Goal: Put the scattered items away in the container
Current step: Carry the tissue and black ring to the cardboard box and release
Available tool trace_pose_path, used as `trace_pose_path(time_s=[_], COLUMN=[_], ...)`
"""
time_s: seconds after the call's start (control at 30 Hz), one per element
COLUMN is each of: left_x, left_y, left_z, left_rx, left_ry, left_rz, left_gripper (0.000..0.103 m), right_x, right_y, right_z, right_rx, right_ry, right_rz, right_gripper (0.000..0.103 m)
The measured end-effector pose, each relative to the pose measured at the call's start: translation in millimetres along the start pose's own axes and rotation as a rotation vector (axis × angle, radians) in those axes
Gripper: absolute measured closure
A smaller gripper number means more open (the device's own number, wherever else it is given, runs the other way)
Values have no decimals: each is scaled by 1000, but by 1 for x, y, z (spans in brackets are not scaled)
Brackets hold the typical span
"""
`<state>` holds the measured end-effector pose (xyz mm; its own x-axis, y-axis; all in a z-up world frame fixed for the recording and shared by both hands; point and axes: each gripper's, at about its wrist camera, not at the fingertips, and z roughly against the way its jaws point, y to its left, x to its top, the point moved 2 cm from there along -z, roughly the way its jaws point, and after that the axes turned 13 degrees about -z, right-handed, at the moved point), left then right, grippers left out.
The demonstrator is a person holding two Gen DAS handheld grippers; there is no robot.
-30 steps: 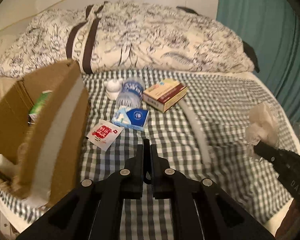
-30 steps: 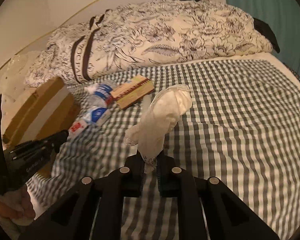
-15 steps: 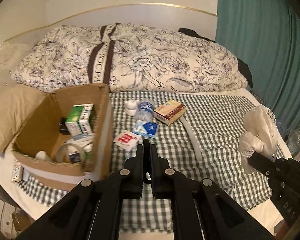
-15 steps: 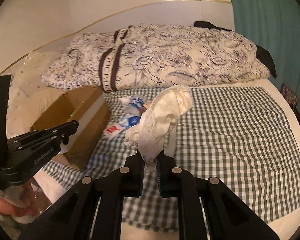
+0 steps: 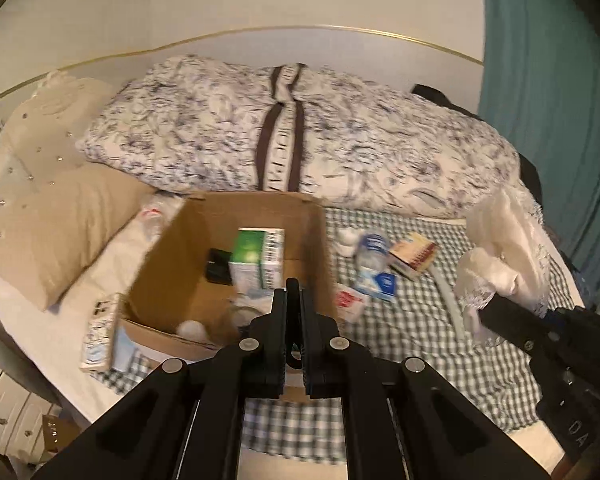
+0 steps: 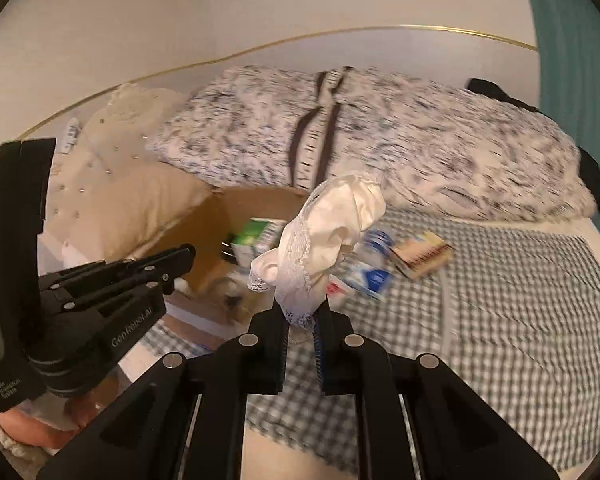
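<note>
An open cardboard box [image 5: 180, 256] stands on the checked bed sheet and holds a green carton [image 5: 256, 258] and other small items. My left gripper [image 5: 293, 300] is shut and empty, above the box's near right edge; it also shows in the right wrist view [image 6: 180, 258]. My right gripper [image 6: 300, 312] is shut on a white lace cloth [image 6: 328, 236] and holds it in the air to the right of the box; the cloth also shows in the left wrist view [image 5: 504, 256]. A water bottle [image 5: 374, 248], a blue packet [image 5: 380, 284], a red-white sachet [image 5: 346, 300] and a tan box [image 5: 414, 254] lie on the sheet.
A floral duvet [image 5: 300, 136] lies rolled behind the box. A beige pillow [image 5: 56, 228] sits left of it. A grey strip [image 5: 448, 300] lies on the sheet. A teal curtain [image 5: 548, 100] hangs at the right. A drawer unit [image 5: 12, 416] stands beside the bed.
Both grippers have pulled back and swung left, so the box now sits centred under the left gripper. The right gripper has carried the cloth closer to the box.
</note>
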<state>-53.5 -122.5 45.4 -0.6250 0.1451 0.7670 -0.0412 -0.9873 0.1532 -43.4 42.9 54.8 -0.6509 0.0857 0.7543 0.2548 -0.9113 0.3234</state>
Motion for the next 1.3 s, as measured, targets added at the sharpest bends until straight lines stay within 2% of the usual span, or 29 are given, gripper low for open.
trace_pose_path(time_s=[0.23, 0.5, 1.03, 1.1, 1.13, 1.17, 1.2, 1.23, 1.27, 1.3], left_x=[2, -2, -18, -18, -19, -18, -18, -17, -18, -17], left_y=[45, 73, 85, 86, 88, 91, 93, 96, 99, 101], left_z=[-14, -49, -114, -117, -118, -117, -116, -113, -110, -107], left_rx=[47, 67, 53, 72, 80, 81, 90, 109, 121, 133], left_ry=[10, 53, 145, 142, 138, 131, 125, 110, 97, 86], left_rz=[41, 75, 102, 110, 122, 140, 156, 175, 184, 194], left_gripper=[97, 97, 97, 93, 82, 59, 45, 26, 20, 19], right_x=[14, 14, 2, 1, 2, 3, 5, 8, 11, 13], right_y=[36, 59, 62, 59, 58, 56, 55, 54, 52, 51], right_z=[-29, -69, -150, -155, -154, -151, -149, -146, -143, -140], right_rx=[48, 77, 60, 62, 69, 91, 114, 131, 135, 137], right_ry=[21, 75, 192, 195, 175, 149, 131, 113, 91, 73], right_rz=[46, 82, 90, 88, 79, 63, 49, 35, 23, 17], right_gripper=[92, 91, 90, 90, 89, 84, 75, 70, 58, 52])
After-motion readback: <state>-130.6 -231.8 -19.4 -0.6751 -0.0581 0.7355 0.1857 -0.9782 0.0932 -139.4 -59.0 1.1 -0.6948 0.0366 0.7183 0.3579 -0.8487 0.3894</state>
